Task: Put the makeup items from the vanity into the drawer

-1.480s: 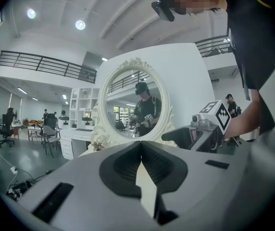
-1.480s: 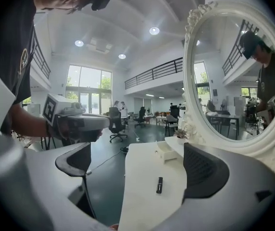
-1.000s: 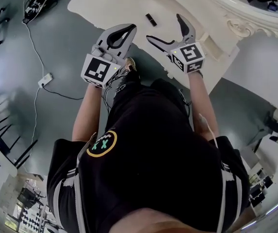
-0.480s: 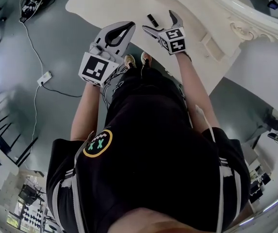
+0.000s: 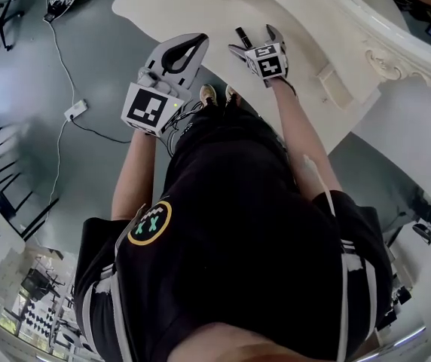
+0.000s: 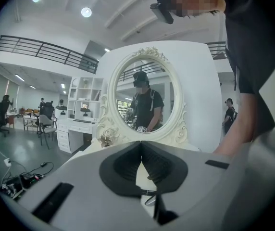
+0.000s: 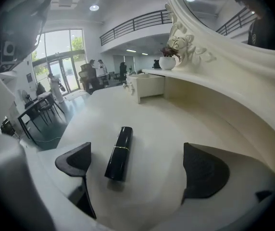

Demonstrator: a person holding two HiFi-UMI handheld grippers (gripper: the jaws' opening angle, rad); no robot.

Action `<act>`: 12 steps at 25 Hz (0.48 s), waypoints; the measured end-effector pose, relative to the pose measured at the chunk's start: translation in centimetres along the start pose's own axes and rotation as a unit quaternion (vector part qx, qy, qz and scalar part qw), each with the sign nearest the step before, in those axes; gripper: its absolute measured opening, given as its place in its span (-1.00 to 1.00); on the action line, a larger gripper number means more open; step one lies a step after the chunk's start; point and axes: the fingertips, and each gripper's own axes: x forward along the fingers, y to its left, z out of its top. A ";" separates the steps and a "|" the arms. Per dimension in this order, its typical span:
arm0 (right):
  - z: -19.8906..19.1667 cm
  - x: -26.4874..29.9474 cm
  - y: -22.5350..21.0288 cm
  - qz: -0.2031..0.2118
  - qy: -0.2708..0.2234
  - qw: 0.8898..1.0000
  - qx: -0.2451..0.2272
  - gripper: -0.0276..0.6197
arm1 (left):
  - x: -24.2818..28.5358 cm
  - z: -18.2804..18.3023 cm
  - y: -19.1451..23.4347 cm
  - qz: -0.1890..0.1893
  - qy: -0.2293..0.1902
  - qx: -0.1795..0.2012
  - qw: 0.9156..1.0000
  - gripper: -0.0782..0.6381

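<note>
Vanity (image 5: 163, 6): cream, curved top, seen from steeply above. Person in black shirt (image 5: 238, 225) stands at its front edge. Oval mirror (image 6: 146, 93) in ornate white frame rises at back of vanity. Left gripper (image 5: 199, 42) held near front edge, jaws pressed together, nothing between them. Right gripper (image 5: 255, 39) low over tabletop, jaws spread wide. Black lipstick tube (image 7: 118, 153), thin gold band, lies flat on vanity between those jaws, nearer jaw at right gripper view's left, touching neither.
</note>
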 end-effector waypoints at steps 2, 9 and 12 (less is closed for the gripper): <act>0.3 0.0 0.1 -0.003 0.000 1.000 0.000 0.93 | 0.1 0.1 0.2 0.001 0.000 -0.001 1.000 -0.72; 0.9 -0.5 0.4 0.001 -0.002 1.000 -0.009 0.73 | 0.5 0.5 -0.3 -0.002 -0.002 0.005 1.000 -0.73; 1.0 -0.8 0.4 0.008 -0.005 1.000 -0.019 0.46 | 0.5 0.7 -0.3 0.001 0.000 0.006 1.000 -0.73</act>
